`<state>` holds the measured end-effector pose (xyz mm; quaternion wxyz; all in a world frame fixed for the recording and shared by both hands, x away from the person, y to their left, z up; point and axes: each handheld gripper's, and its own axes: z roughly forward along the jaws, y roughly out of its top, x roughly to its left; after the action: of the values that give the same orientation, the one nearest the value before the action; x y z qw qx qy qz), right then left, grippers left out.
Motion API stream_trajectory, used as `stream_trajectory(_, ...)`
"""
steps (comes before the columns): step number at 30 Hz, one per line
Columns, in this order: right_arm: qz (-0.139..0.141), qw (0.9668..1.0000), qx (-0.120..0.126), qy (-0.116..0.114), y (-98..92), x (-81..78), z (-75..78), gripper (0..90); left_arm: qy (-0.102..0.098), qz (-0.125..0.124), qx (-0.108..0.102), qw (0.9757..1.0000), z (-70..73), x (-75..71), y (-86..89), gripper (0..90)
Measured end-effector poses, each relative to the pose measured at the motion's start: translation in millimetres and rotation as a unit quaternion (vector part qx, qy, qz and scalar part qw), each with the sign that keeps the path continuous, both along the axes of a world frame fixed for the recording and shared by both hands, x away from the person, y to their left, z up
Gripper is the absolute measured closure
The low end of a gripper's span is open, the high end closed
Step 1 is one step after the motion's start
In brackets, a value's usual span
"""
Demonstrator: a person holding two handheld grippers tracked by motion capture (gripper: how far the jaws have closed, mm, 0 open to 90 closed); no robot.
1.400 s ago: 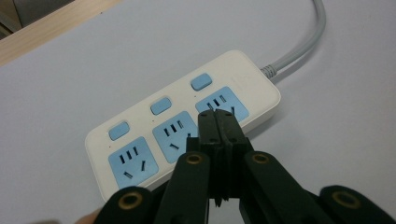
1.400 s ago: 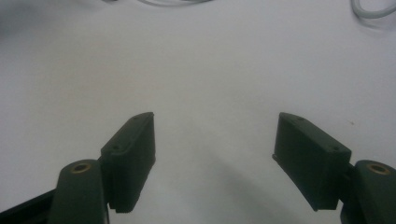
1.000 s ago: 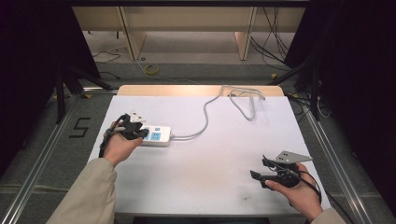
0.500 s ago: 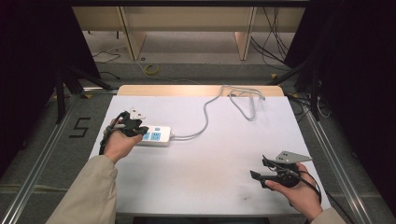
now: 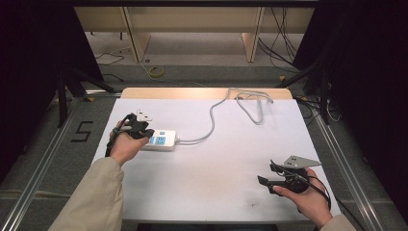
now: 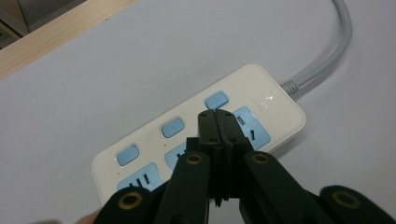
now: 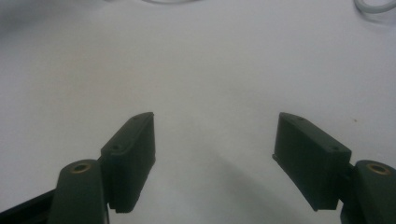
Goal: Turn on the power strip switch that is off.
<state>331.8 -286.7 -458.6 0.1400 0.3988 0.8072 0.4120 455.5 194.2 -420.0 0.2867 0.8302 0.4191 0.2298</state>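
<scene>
power strip (image 5: 159, 140) at table (image 5: 216, 192) 9 o'clock | left gripper (image 6: 215, 115) clenched empty, tips over blue switch (image 6: 216, 99) | right gripper (image 7: 215, 140) released, 4 o'clock | rigid light plastic, slick; probably slides when pressed, grip long edges

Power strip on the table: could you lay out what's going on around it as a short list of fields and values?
Thing in hand: white power strip with blue sockets and blue switches
Where it lies: flat on the white table, left side
Cable: grey cable running from the strip toward the table's far edge, looped there
Left tool: jaws shut together, tips over the strip beside a blue switch; contact cannot be told
Right tool: jaws wide open, nothing between them, over bare table at the near right
</scene>
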Motion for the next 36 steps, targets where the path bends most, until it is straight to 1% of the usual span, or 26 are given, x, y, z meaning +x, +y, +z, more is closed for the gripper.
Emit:
stream_trajectory(8,0.003,1.0000,-0.003,0.000,0.1,-0.7,0.4,29.5,-0.002,-0.004,0.007,1.0000,-1.0,3.5,-3.8,89.9)
stream_trajectory(15,0.003,1.0000,-0.003,-0.002,0.3,-0.6,0.4,29.4,-0.002,-0.007,0.006,1.0000,-1.1,6.5,-7.2,89.9)
stream_trajectory(22,0.003,1.0000,-0.003,-0.001,0.6,-0.8,0.3,29.3,-0.002,-0.010,0.010,0.9999,-2.0,9.3,-9.8,89.9)
stream_trajectory(25,0.003,1.0000,-0.005,0.002,0.6,-0.8,0.1,29.4,-0.006,-0.009,0.012,0.9999,-3.7,10.3,-11.9,89.9)
stream_trajectory(28,0.001,1.0000,-0.006,0.000,0.1,-0.8,0.5,29.5,-0.002,-0.012,0.013,0.9998,-4.9,11.8,-12.9,89.8)
stream_trajectory(36,0.001,1.0000,-0.006,0.000,0.1,-1.2,0.3,29.5,0.000,-0.015,0.014,0.9998,-6.6,14.7,-14.4,89.9)
